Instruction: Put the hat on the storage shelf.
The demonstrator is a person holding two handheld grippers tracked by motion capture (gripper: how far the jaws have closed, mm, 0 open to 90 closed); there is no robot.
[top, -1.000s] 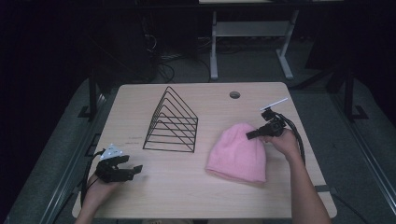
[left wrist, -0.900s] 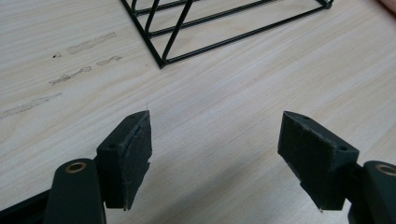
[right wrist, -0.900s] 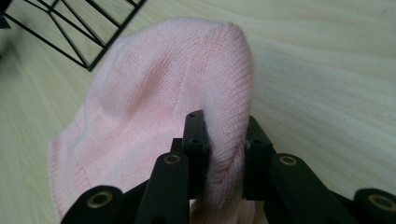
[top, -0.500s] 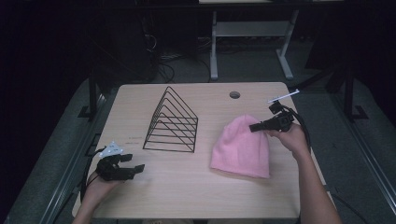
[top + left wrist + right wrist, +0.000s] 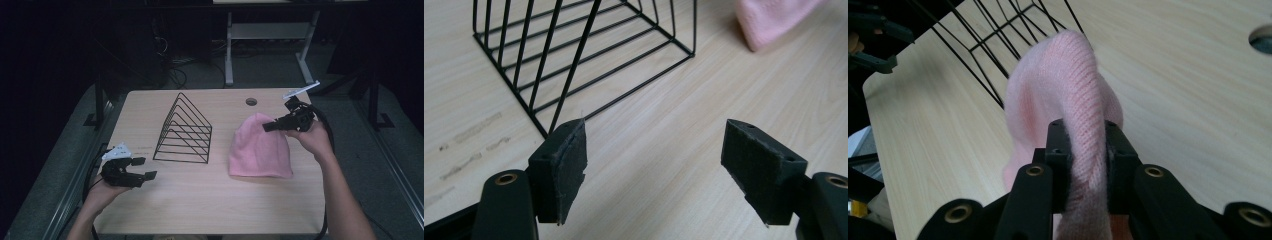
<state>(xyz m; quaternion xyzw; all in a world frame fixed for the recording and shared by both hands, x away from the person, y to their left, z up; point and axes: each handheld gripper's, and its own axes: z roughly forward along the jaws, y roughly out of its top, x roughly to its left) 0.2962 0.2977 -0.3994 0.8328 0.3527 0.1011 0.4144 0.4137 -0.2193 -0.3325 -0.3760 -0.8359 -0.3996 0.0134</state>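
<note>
A pink knitted beanie (image 5: 257,149) lies on the right half of the wooden table (image 5: 210,200), its top end lifted. My right gripper (image 5: 267,127) is shut on that end; in the right gripper view the pink knit (image 5: 1063,95) bulges out between the two black jaws, pinched at the right gripper (image 5: 1087,150). My left gripper (image 5: 144,168) hovers open near the table's front left corner. In the left gripper view its pads (image 5: 564,165) stand wide apart over bare wood, the left gripper (image 5: 659,170) holding nothing.
A black wire triangular rack (image 5: 186,129) stands mid-table, left of the beanie, and its near corner (image 5: 574,60) lies just ahead of my left jaws. A round cable hole (image 5: 251,102) sits near the far edge. A desk frame stands on the floor behind.
My right gripper has pulled the beanie's pinched end up and toward the far right, stretching the hat. The left gripper has hardly moved.
</note>
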